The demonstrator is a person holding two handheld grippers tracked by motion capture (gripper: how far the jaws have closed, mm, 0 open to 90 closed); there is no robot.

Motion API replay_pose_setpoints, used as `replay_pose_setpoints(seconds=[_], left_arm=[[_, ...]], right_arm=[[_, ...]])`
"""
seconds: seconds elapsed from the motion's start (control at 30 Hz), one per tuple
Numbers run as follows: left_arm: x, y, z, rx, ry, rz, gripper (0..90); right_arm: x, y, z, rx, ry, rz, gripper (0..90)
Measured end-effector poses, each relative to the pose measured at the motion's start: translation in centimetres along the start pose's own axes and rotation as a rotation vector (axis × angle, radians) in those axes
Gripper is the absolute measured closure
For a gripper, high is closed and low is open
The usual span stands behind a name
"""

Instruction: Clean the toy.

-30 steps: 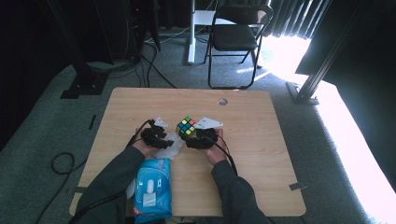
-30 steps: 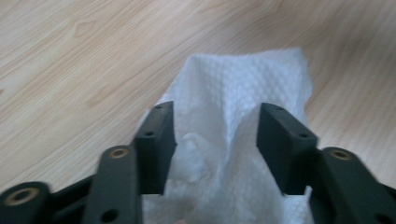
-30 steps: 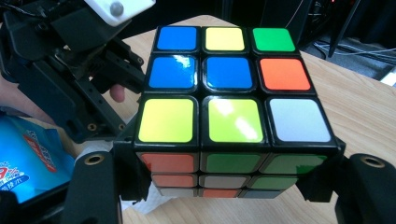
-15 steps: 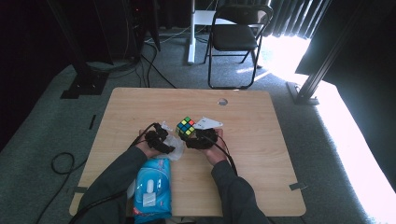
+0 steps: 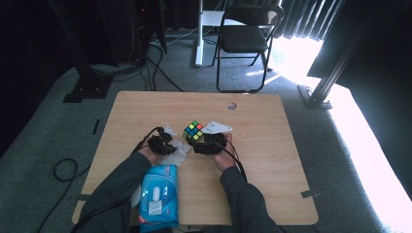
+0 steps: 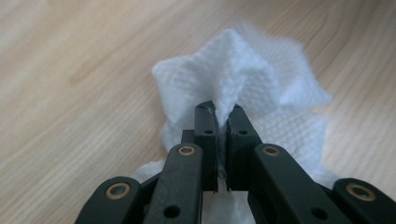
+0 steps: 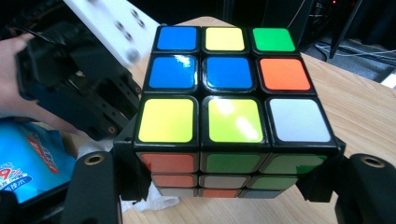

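A crumpled white wipe (image 6: 233, 74) lies on the wooden table. My left gripper (image 6: 223, 112) has just been closing and is now shut on a raised fold of it. From above, the left gripper (image 5: 163, 144) sits at the wipe (image 5: 182, 149), left of the cube. A scrambled Rubik's cube (image 7: 229, 93) is held just above the table with my right gripper (image 7: 224, 179) shut on its lower sides. In the high view the cube (image 5: 193, 131) is in front of the right gripper (image 5: 201, 143). The left gripper (image 7: 88, 93) is close beside the cube.
A blue pack of wipes (image 5: 158, 191) lies by the left forearm near the table's front edge. The table (image 5: 282, 155) has a small round hole (image 5: 231, 105) at the back. A black folding chair (image 5: 245, 39) stands beyond the table.
The left hand has shifted slightly over the wipe. The right hand and the cube have kept still.
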State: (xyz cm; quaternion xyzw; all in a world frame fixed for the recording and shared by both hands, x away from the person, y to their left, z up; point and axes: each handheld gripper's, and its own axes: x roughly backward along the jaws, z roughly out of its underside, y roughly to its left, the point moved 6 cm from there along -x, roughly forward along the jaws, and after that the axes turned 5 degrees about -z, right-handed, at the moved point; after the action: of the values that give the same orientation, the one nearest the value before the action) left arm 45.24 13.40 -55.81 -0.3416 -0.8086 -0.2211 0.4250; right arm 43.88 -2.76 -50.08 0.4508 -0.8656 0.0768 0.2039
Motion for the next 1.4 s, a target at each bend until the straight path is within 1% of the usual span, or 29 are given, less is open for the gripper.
replay_pose_setpoints(seconds=[0.1,0.13,0.17,0.2,0.23,0.3,0.33,0.37,0.53,0.7,0.83,0.87,0.9,0.93,0.97,1.03,1.1,1.17,1.2,1.23,1.4], left_arm=[[0.9,0.0,-0.5,0.012,-0.054,0.007,86.3],[1.1,0.0,-0.6,0.011,-0.066,0.009,86.4],[1.1,0.0,-0.6,0.011,-0.066,0.009,86.4],[1.6,0.0,-0.9,0.021,-0.104,0.013,86.4],[1.9,0.0,-1.1,0.021,-0.123,0.015,86.4],[2.4,-0.2,-1.4,0.021,-0.156,0.033,86.5],[2.4,-0.2,-1.4,0.021,-0.156,0.033,86.5],[2.7,-0.6,-1.8,0.001,-0.173,0.031,86.5],[3.2,-2.0,-2.7,-0.045,-0.215,0.052,86.4],[3.7,-3.4,-3.6,-0.080,-0.259,0.062,86.4],[3.9,-4.5,-3.8,-0.123,-0.271,0.083,86.4],[3.9,-4.5,-3.8,-0.123,-0.271,0.083,86.3],[3.8,-5.0,-3.9,-0.143,-0.274,0.090,86.3],[3.8,-5.0,-3.9,-0.143,-0.274,0.090,86.3],[3.8,-5.4,-4.0,-0.155,-0.278,0.098,86.3],[3.7,-5.6,-4.0,-0.168,-0.275,0.101,86.2],[3.7,-5.6,-4.1,-0.170,-0.276,0.100,86.2],[3.7,-5.4,-4.1,-0.162,-0.282,0.103,86.2],[3.8,-5.0,-4.1,-0.146,-0.287,0.096,86.1],[3.8,-4.9,-4.1,-0.139,-0.288,0.091,86.0],[4.0,-3.5,-4.0,-0.092,-0.314,0.036,85.5]], right_arm=[[0.0,-0.1,0.1,-0.004,0.003,0.001,33.9],[0.0,0.0,0.1,-0.003,0.004,0.001,33.9],[0.0,0.0,0.1,-0.003,0.004,0.001,33.9],[0.0,0.0,0.1,-0.002,0.004,0.000,33.9],[0.0,0.0,0.2,-0.002,0.005,0.000,33.9],[-0.1,0.1,0.2,0.001,0.006,-0.002,33.9],[-0.1,0.1,0.2,0.000,0.006,-0.002,33.9],[-0.1,0.1,0.2,-0.002,0.006,-0.003,33.9],[-0.3,0.2,0.0,0.002,0.003,-0.007,33.9],[-0.3,0.3,-0.3,0.003,-0.001,-0.011,33.9],[-0.1,0.2,-0.5,-0.011,-0.016,-0.012,33.9],[-0.1,0.2,-0.5,-0.011,-0.016,-0.012,33.9],[-0.1,0.1,-0.6,-0.010,-0.018,-0.011,33.9],[-0.1,0.1,-0.6,-0.010,-0.018,-0.011,33.9],[0.0,0.1,-0.7,-0.015,-0.023,-0.014,33.9],[0.0,0.1,-0.7,-0.015,-0.024,-0.011,33.9],[0.0,0.1,-0.7,-0.018,-0.025,-0.013,33.9],[0.1,0.0,-0.7,-0.023,-0.028,-0.016,33.9],[0.1,0.0,-0.7,-0.043,-0.038,-0.031,33.9],[0.1,0.0,-0.7,-0.044,-0.039,-0.032,33.9],[0.2,0.2,-0.7,-0.036,-0.039,-0.035,33.9]])
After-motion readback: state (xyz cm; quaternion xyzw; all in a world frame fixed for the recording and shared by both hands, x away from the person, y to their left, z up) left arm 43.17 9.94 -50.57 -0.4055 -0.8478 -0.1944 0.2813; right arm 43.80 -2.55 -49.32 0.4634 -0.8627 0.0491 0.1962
